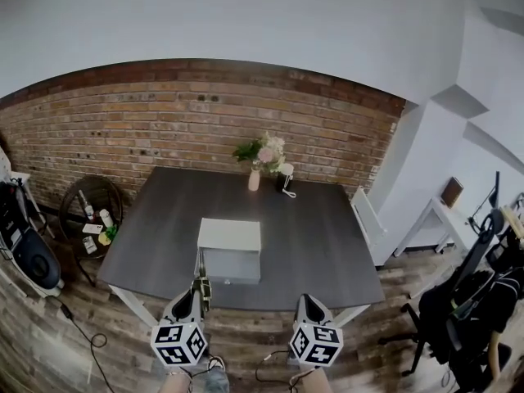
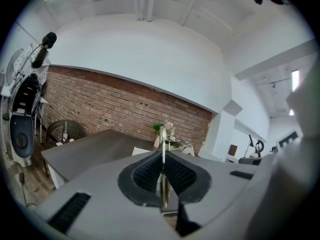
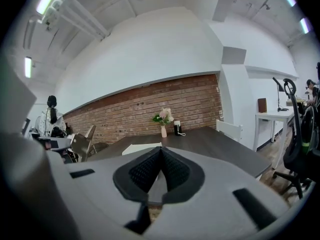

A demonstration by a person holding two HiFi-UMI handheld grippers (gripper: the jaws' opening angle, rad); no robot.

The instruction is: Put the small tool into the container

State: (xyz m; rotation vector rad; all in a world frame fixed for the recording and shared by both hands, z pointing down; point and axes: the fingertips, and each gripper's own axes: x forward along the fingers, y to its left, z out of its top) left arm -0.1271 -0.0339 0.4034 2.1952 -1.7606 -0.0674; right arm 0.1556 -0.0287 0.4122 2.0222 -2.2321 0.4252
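- left gripper (image 2: pixel 163 156): ribbed black pads are clamped on a thin, brass-coloured metal small tool (image 2: pixel 162 184). The tool stands upright and sticks out above and below the pads.
- From the head view, that gripper hangs low over the near edge of the dark grey rectangular table (image 1: pixel 319 244). The tool is outside the container, just off its front-left corner. Can't tell whether it touches the box.
- right gripper (image 3: pixel 160 151): pads pressed together, nothing between them. It's level with the left one at the table's front edge, off to the right of the container.
- Each gripper carries a black-and-white marker cube (image 1: pixel 178 343) at its rear end, nearest the person.
- pale grey rectangular box container (image 1: pixel 232 266): sits centre-front on the table with a lighter white top face. Its inside isn't visible from here.
- Far side of the table: small pale vase of pink flowers with green leaves (image 1: pixel 260 164). Just beside it is a small black-and-white object with a white cord (image 1: pixel 286 173).
- A red brick wall (image 1: pixel 164 121) runs behind the table.
- Left of the table: round dark wicker side table (image 1: pixel 78 195) with a few bottles on it.
- Right of the table: white chair (image 1: pixel 366 213) near the table edge, then a white desk (image 1: pixel 434 215), then a black office chair (image 1: pixel 458 309).
- Wood-plank floor (image 1: pixel 49 350) with a black cable lying on it at left.
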